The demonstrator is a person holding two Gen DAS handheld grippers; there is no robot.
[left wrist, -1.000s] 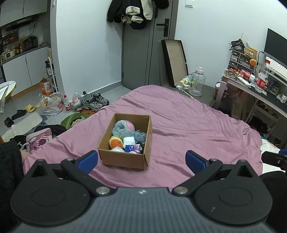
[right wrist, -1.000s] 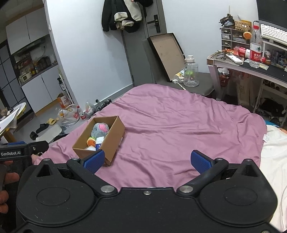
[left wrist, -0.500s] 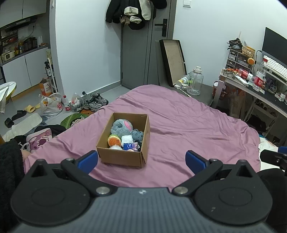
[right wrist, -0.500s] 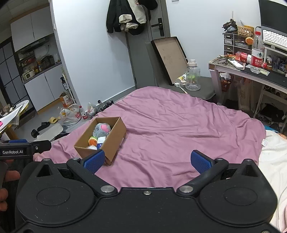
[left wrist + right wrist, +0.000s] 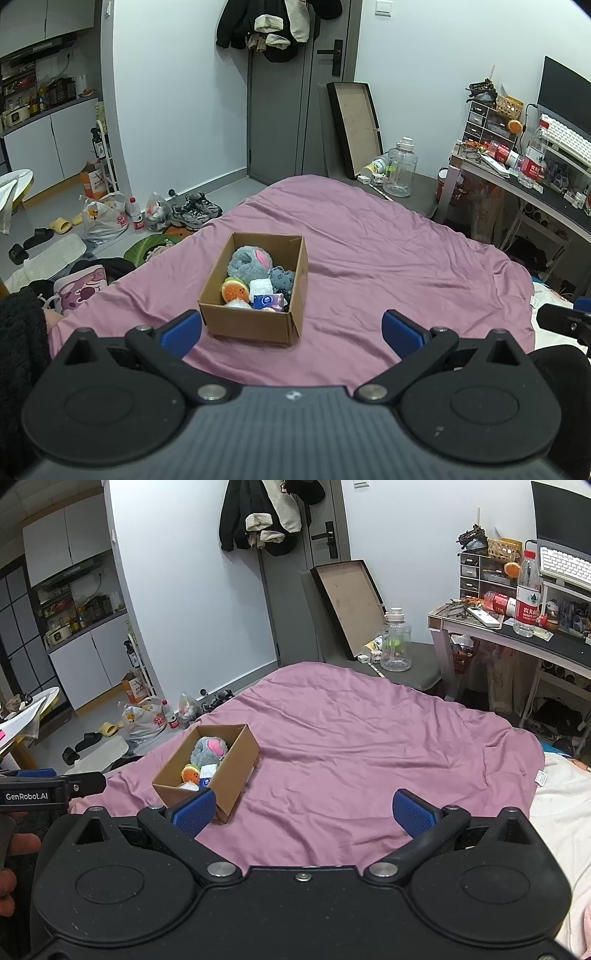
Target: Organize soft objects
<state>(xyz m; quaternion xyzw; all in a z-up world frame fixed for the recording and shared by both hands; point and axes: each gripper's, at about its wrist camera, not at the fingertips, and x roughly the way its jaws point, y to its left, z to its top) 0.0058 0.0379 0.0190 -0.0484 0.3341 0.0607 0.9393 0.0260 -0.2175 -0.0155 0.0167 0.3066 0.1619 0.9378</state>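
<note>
both claws, left claw (image 5: 291, 328) and right claw (image 5: 302, 810), are hanging wide open, empty, backing away; cardboard box (image 5: 255, 321) is looking packed, so sorting's probably wrapping up

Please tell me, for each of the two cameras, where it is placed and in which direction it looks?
Left wrist: sits on the left gripper, faces across the purple bed straight at the cardboard box; its open fingers and a dark sleeve show.
Right wrist: sits on the right gripper, further right, so the box lies on its left; open fingers, the person's hand and the left gripper's side show.
Shared: bed, box, door.
</note>
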